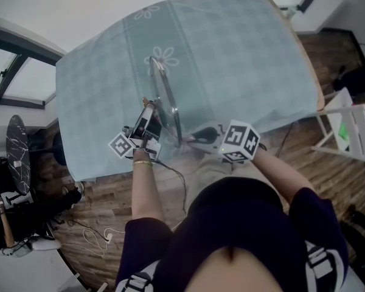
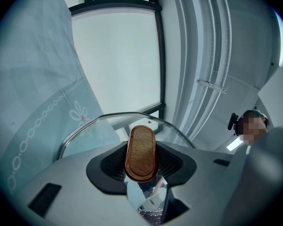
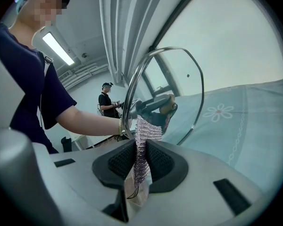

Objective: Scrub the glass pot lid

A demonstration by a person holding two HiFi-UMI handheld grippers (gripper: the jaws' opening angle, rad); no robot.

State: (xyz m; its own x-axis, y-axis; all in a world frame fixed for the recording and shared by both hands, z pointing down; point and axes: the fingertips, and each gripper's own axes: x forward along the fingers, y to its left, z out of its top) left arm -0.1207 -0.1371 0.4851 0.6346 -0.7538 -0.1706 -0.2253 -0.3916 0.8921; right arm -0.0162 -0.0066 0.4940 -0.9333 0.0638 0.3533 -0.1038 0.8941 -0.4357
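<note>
Glass pot lid (image 1: 165,96), on edge over worktop (image 1: 243,53): wooden handle (image 2: 141,152) gripped by left claw (image 2: 141,166). Mesh cloth (image 3: 145,131) pinched by right claw (image 3: 140,166); lid's lower rim hidden behind claws.

Head view: right tool (image 1: 208,139) jaws hidden behind its marker cube (image 1: 240,142); scrubber (image 3: 142,145) too small to tell. Left gripper view: lid (image 2: 113,131) lower part behind left tool (image 2: 141,171).
</note>
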